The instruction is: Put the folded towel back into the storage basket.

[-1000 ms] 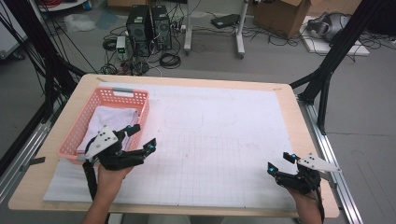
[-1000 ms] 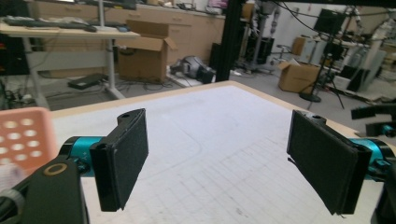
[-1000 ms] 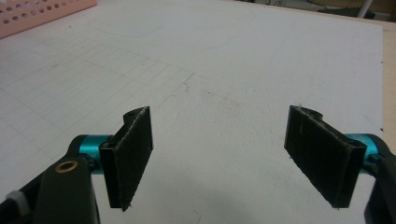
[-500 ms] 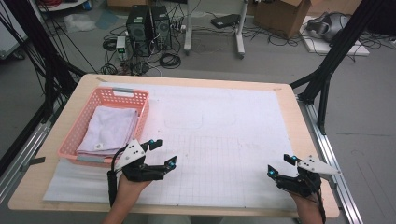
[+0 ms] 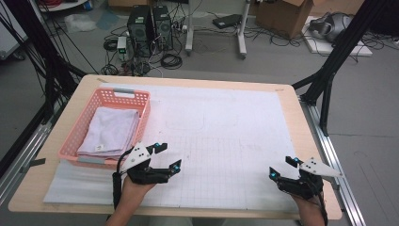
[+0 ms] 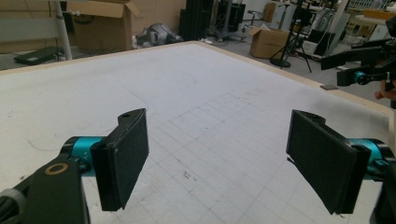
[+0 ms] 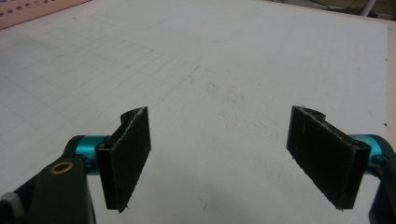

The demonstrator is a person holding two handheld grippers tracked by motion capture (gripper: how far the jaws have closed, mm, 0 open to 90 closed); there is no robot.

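A pink plastic basket sits at the table's left, holding a folded pale lavender towel. My left gripper hovers open just right of the basket's near corner, over the white gridded mat, with nothing between its jaws. In the left gripper view my left gripper looks across the mat toward the right gripper. My right gripper stands open near the mat's front right corner, empty. The right gripper view has my right gripper over bare mat, with the basket's edge at the top left.
The wooden table ends close on the near and right sides. Black frame legs stand at the right, with computers, cables and cardboard boxes on the floor behind.
My left gripper has moved out of the basket, rightward and nearer, onto the mat, leaving the towel lying in the basket. The right gripper has stayed put.
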